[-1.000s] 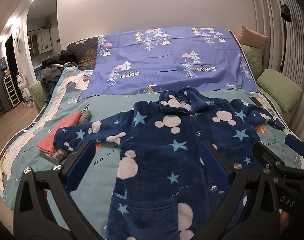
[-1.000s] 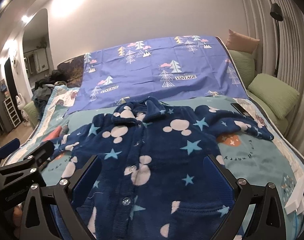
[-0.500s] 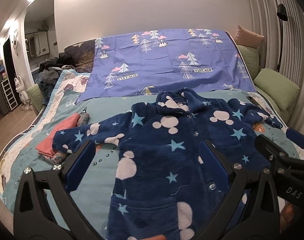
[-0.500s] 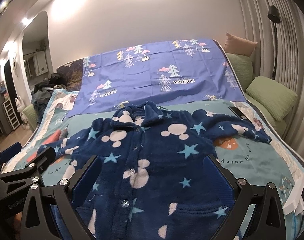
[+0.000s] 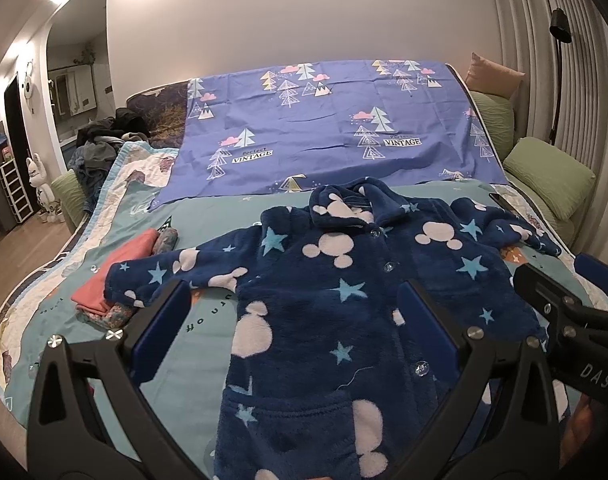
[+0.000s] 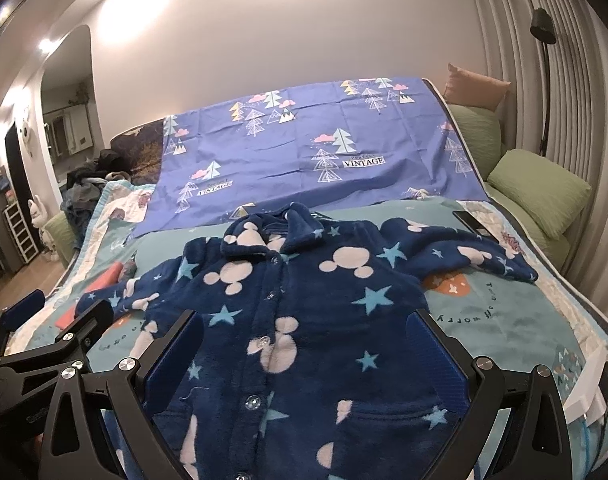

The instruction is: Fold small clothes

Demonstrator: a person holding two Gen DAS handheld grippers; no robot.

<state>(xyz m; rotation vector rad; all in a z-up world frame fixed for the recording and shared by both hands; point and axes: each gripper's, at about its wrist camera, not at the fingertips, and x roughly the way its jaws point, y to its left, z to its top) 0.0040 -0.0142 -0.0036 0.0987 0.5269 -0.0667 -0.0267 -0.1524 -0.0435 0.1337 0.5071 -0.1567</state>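
1. Hovering over the bed point(image 5: 208, 216), both grippers hold nothing: the left gripper point(image 5: 292, 320) has its jaws wide, and the right gripper point(image 6: 308, 344) has its jaws just as wide.
2. The jacket point(image 5: 344, 300) lies face up and buttoned, spread flat ahead of and between both pairs of jaws, collar at the far end and hem nearest the fingers.
3. Its left sleeve point(image 5: 172, 276) stretches out beyond the left jaw of the left gripper; its end lies over a small stack point(image 5: 116, 280) of folded clothes.
4. Its right sleeve point(image 6: 464, 260) runs out past the right jaw of the right gripper, toward the pillows point(image 6: 540, 188).
5. Judged from this, the spreading looks done and no fold has begun.
6. The next move likely calls for each gripper to reach outward, pinch a sleeve near the cuff, and carry it inward across the chest; thick fleece may need a deep bite.
7. The left sleeve must come up without dragging the stack.
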